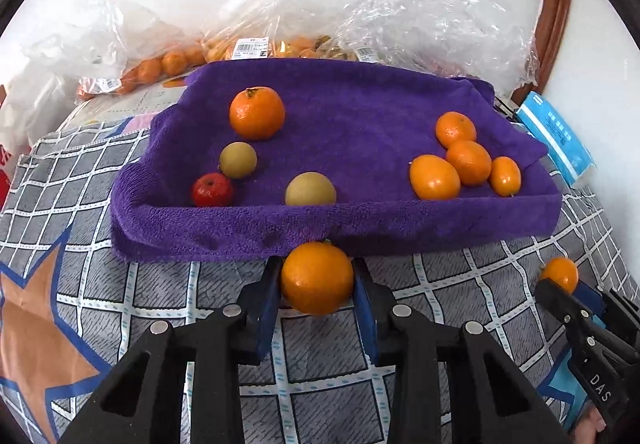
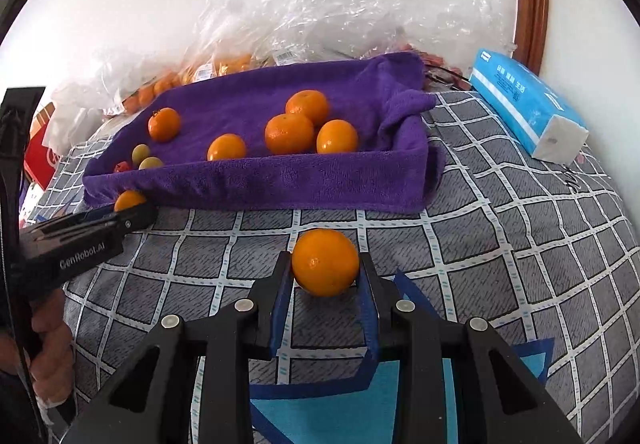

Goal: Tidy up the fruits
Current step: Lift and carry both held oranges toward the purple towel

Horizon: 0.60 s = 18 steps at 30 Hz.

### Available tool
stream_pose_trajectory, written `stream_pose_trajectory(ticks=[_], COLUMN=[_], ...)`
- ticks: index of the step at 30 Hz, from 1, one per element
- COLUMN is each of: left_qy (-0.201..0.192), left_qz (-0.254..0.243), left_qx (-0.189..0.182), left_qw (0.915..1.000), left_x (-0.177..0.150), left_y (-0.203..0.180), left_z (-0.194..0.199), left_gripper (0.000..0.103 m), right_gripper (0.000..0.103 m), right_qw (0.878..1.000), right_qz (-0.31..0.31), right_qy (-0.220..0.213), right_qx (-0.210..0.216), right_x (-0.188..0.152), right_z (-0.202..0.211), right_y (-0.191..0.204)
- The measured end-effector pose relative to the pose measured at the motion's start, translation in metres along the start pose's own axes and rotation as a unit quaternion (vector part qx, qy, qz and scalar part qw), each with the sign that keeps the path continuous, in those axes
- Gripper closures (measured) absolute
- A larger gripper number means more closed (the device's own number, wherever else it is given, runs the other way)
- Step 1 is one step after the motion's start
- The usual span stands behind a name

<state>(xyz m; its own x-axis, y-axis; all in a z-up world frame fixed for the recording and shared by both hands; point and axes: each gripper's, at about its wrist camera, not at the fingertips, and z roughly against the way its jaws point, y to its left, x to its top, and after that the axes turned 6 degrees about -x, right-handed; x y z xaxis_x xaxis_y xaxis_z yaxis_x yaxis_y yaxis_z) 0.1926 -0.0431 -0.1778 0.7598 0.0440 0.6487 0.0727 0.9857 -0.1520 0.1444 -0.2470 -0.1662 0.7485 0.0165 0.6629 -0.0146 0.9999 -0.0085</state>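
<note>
Before the purple tray [image 1: 280,228], each tool [image 1: 317,278] [image 2: 325,264] clamps an orange [image 1: 317,276] [image 2: 325,262]

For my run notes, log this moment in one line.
left gripper: shut on orange | right gripper: shut on second orange | purple tray: ahead

Fuzzy purple terry cloth [image 1: 360,116], crinkled clear plastic bags [image 1: 400,4], glossy oranges [image 1: 434,177].
</note>
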Motion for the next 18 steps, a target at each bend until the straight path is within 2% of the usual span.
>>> stream_pose_trajectory(ticks=[11, 18], left_qy=[-0.004, 0.004], left_qz=[0.016, -0.005], left_qx=[0.005, 0.027], left_qw=[0.9999, 0.9996], left_x=[-0.002, -0.0015], left_y=[0.0034, -0.0051], left_z=[0.001, -0.0022], left_gripper=[0.07, 0.069], right_gripper=[0.071, 0.071], right_qw=[0.999, 0.999], right_qz=[0.015, 0.02], right_qy=[0.017, 0.018], right_qx=[-0.028, -0.023], right_x=[-0.0008, -0.0016], right_z=[-0.0073, -0.0081], right_y=[0.0063, 0.0065])
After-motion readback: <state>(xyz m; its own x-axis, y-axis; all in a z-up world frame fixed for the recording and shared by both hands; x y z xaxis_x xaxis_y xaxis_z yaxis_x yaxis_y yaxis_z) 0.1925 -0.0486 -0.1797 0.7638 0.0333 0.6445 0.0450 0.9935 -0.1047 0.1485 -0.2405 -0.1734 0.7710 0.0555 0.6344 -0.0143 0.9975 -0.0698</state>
